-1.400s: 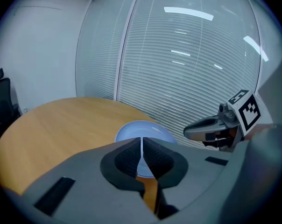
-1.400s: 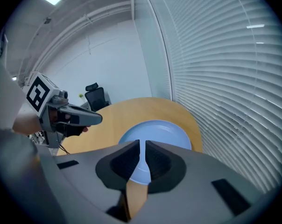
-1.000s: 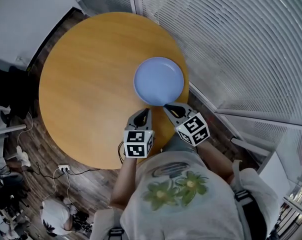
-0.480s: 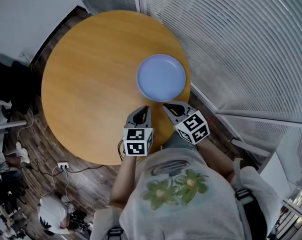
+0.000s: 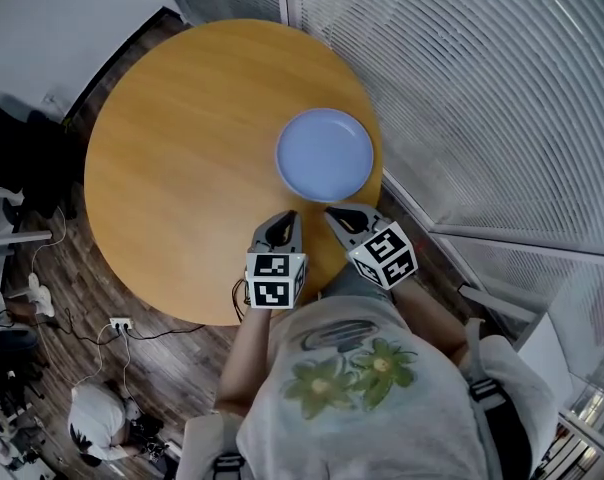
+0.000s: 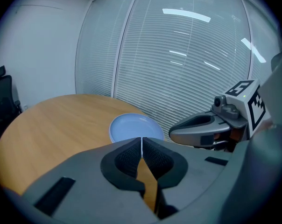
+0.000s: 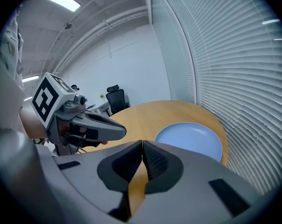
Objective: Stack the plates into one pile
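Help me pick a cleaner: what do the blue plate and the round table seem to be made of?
The plate is pale blue and smooth, with a soft sheen and a raised rim. It is likely glazed ceramic, though hard plastic would look the same. The table is warm orange-brown with faint grain and a satin finish. That suggests wood or a wood-look laminate.

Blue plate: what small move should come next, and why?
Probably just back away, since nothing seems left to stack: only one blue plate, or pile, shows on the table, and the left gripper and right gripper are shut, empty, at its near edge.
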The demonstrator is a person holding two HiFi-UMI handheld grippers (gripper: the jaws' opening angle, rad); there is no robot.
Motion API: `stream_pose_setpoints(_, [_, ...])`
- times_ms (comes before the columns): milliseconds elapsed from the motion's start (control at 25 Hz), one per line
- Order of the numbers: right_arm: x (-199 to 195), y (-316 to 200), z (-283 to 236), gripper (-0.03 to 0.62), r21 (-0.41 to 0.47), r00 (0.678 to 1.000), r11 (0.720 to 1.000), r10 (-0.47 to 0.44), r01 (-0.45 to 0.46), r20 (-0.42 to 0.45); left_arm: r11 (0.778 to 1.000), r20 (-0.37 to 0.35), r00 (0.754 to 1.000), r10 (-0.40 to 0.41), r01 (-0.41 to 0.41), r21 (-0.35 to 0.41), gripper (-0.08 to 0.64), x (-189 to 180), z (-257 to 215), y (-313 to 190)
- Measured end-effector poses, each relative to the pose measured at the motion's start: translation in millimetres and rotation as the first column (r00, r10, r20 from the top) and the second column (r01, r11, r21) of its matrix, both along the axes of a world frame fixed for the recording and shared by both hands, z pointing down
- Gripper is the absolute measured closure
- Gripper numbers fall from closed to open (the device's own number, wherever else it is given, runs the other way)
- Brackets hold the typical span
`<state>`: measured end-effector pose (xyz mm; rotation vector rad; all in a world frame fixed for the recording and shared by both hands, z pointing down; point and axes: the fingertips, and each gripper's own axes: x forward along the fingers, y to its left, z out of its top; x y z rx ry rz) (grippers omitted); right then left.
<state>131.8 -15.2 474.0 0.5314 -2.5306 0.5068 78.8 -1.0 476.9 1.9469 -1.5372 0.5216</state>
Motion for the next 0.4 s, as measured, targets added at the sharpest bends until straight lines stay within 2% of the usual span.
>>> stream_pose_setpoints(400, [-17.9, -0.3, 6.5, 0.551, 0.0, 0.999, 0.999, -0.05, 0.05, -0.01, 0.999, 0.018, 0.999, -0.041, 0.042, -0.014, 0.532, -19.4, 5.7, 5.8])
